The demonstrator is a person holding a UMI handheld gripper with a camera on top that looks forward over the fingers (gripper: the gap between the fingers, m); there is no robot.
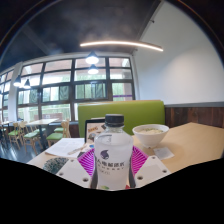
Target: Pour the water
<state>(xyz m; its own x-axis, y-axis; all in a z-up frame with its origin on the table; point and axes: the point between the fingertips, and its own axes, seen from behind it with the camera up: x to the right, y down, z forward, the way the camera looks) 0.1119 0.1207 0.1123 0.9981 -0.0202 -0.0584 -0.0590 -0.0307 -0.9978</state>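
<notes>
A clear plastic water bottle with a white cap and a white printed label is seen upright between the two fingers of the tool, whose magenta pads sit against the label on both sides; the tool is judged to be clamped on the bottle, though actual contact pressure cannot be confirmed. The bottle appears to be held at or just above the pale worktop. Beyond the fingers and off to one side, a shallow white bowl is set on the worktop, likely the pour target. A sheet of white paper is seen to the other side, and a green-backed bench seat further back. The cap looks still fitted, so pouring cannot be done yet, or the seal state is unclear. For the step in hand, the grip should be kept firm on the label zone, the bottle carried upright toward the bowl, then tilted slowly with the neck over the bowl's centre.
</notes>
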